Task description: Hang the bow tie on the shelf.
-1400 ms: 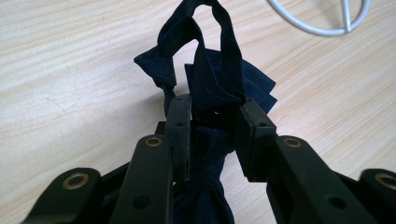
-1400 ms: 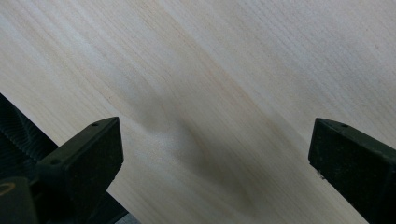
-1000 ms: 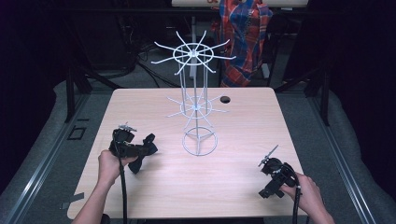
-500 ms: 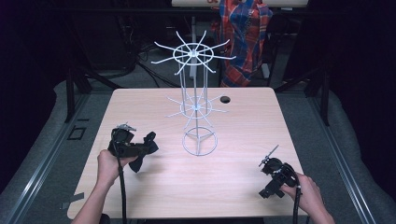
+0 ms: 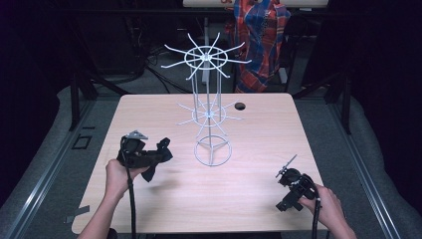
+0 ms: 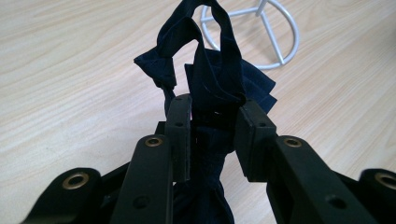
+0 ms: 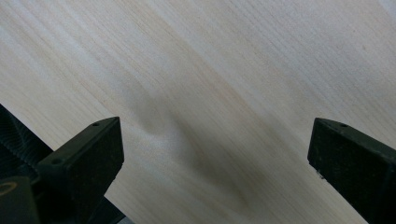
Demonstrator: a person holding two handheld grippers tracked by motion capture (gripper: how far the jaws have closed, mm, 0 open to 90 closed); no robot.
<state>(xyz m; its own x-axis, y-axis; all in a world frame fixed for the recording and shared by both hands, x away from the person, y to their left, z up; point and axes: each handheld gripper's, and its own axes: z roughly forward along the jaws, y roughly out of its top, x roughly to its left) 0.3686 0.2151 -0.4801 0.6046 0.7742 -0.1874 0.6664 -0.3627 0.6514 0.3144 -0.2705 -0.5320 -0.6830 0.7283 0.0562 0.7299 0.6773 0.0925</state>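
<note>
A white wire rack (image 5: pixel 209 107) with two rings of radiating hooks stands upright at the table's middle; its round base (image 6: pixel 254 35) shows at the top of the left gripper view. My left gripper (image 5: pixel 158 153) hangs over the table left of that base, shut on a dark navy cloth (image 6: pixel 212 74) whose loop and folds stick up between the jaws. My right gripper (image 5: pixel 289 198) sits low near the table's front right corner, open, jaws far apart, with bare wood (image 7: pixel 215 98) between them.
The light wooden table (image 5: pixel 278 129) has a small round hole (image 5: pixel 240 106) behind the rack. Beyond the far edge a person in a red and blue plaid shirt (image 5: pixel 261 40) stands. Dark floor and metal frames surround the table.
My left gripper with the cloth has drifted slightly lower and toward the front. The right gripper has barely moved.
</note>
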